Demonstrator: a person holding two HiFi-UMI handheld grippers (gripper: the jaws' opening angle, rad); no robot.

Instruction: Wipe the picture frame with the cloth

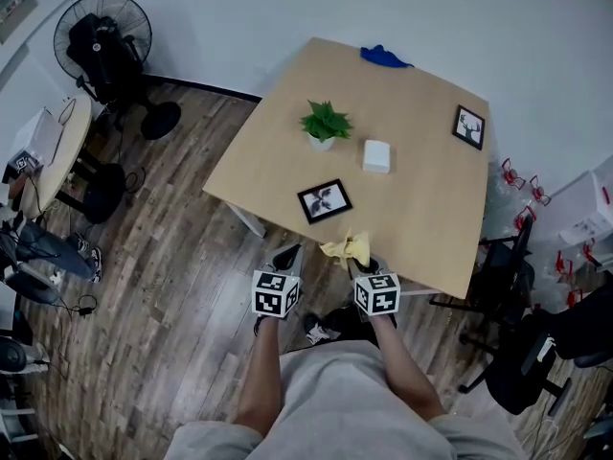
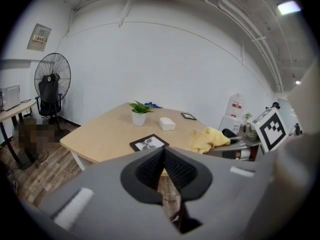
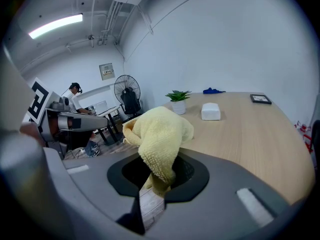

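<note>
A black picture frame [image 1: 324, 200] lies flat near the front edge of the wooden table [image 1: 421, 199]; the left gripper view shows the same picture frame [image 2: 148, 143] just beyond the jaws. My right gripper [image 1: 362, 260] is shut on a yellow cloth [image 1: 348, 249], which bunches up above its jaws as the yellow cloth [image 3: 159, 139] in the right gripper view. My left gripper [image 1: 286, 259] is shut with nothing in it, held off the table's front edge, left of the cloth. A second black frame [image 1: 468, 126] lies at the far right.
A potted plant [image 1: 325, 125] and a white box [image 1: 377, 155] stand mid-table, a blue cloth [image 1: 385, 57] at the far edge. A standing fan [image 1: 105, 41] is at the left, office chairs [image 1: 532, 353] at the right, a side table [image 1: 53, 151] far left.
</note>
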